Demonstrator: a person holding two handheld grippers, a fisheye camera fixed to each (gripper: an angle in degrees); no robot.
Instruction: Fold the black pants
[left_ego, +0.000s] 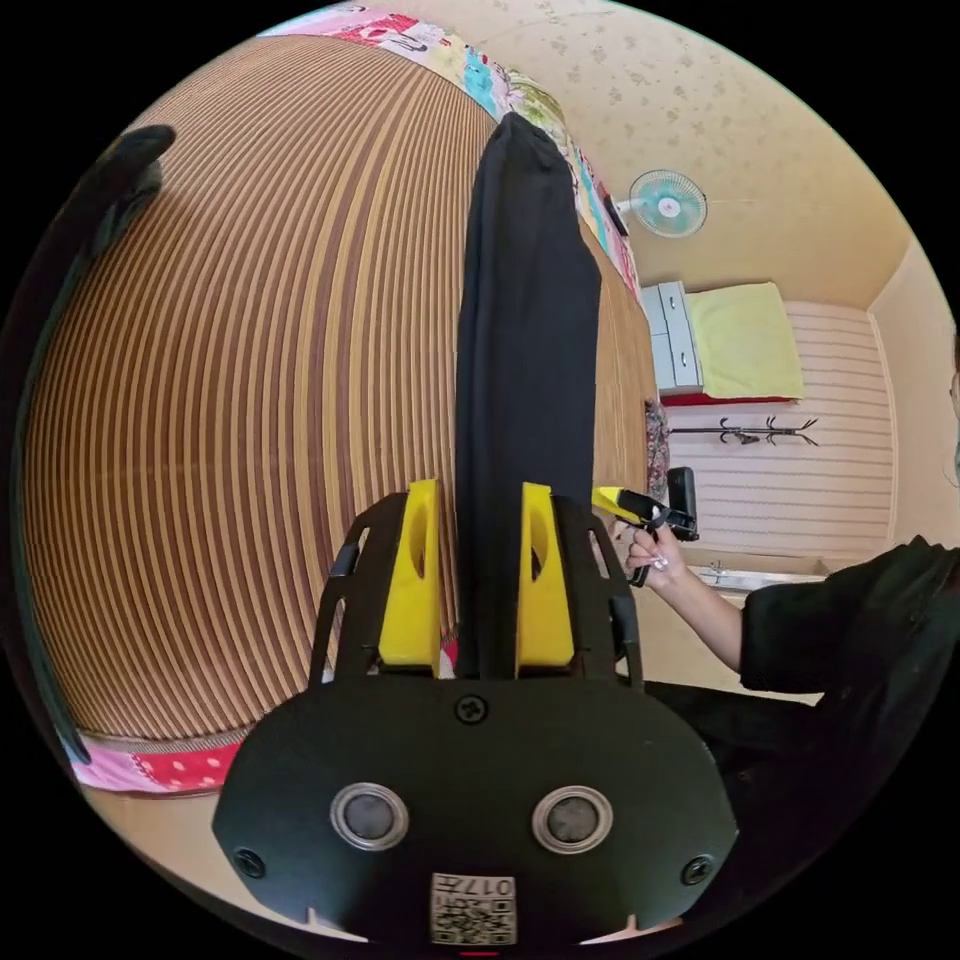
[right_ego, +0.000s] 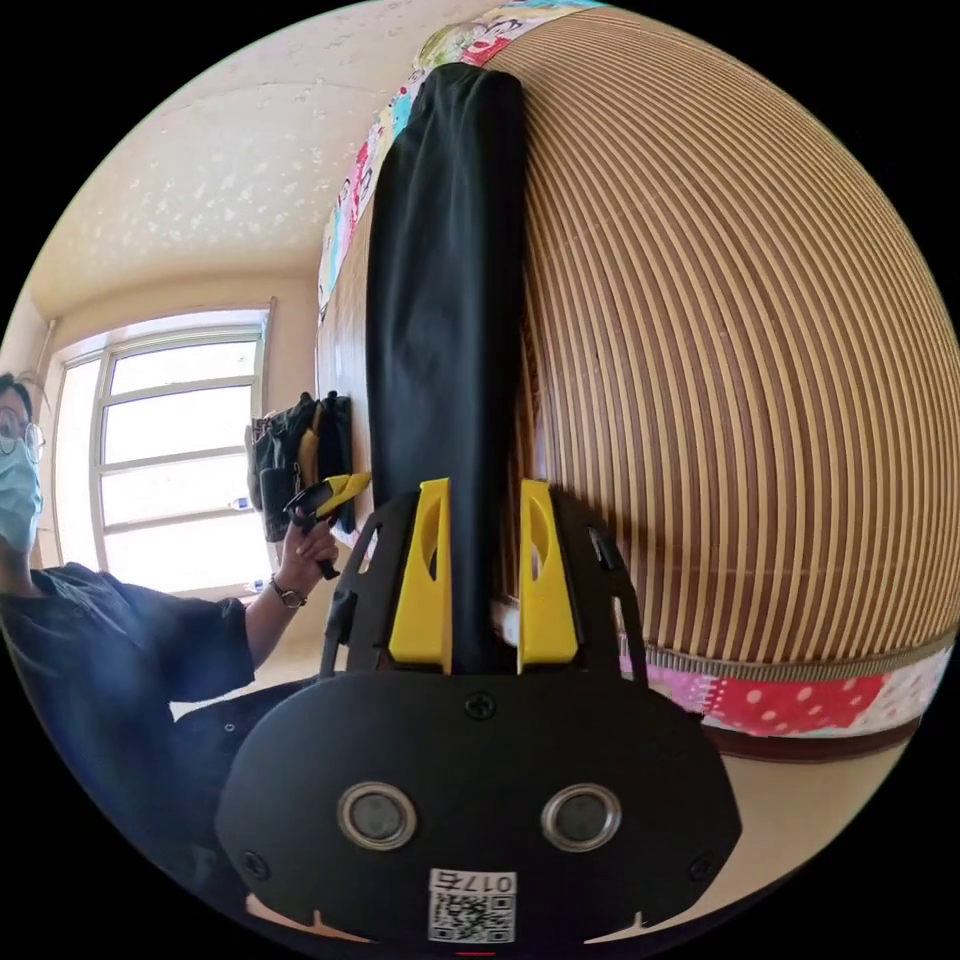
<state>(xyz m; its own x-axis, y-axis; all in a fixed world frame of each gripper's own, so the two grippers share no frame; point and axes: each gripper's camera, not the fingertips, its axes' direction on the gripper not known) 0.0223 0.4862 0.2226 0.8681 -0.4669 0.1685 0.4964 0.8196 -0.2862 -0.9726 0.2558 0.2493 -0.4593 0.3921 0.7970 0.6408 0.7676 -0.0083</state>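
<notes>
Black pants (left_ego: 525, 330), seen from the left gripper view, lie as one long narrow strip on a bed covered by a striped woven mat (left_ego: 230, 400); the near end of the strip passes between the two yellow fingers (left_ego: 410, 590) of the left gripper (left_ego: 478, 580), and the long axis runs straight away from them toward the far edge of the mat. The fingers stand close on either side of the cloth and appear to press on it, so the left gripper is judged clamped on that near end. To one side, a person's hand (left_ego: 655, 570) carries the right gripper (left_ego: 640, 510), held near the same end of the strip; a wall fan (left_ego: 668, 203) and a coat rack (left_ego: 745, 432) sit behind. From the right gripper view, the black pants (right_ego: 445, 300) again run lengthwise away from the camera along the mat (right_ego: 720, 350), their near end lying between the yellow fingers (right_ego: 425, 590) of the right gripper (right_ego: 483, 590), which are likewise narrowly set and appear closed on the fabric. The other hand (right_ego: 310, 550) with the left gripper (right_ego: 335, 492) shows beside a window (right_ego: 165, 450). Both grippers thus sit at the near end, with the strip's free length extending ahead, so a fold would carry this end along the long axis toward the far end. A printed code tag on each gripper body is present; no brand or other legible writing on the pants can be made out.
</notes>
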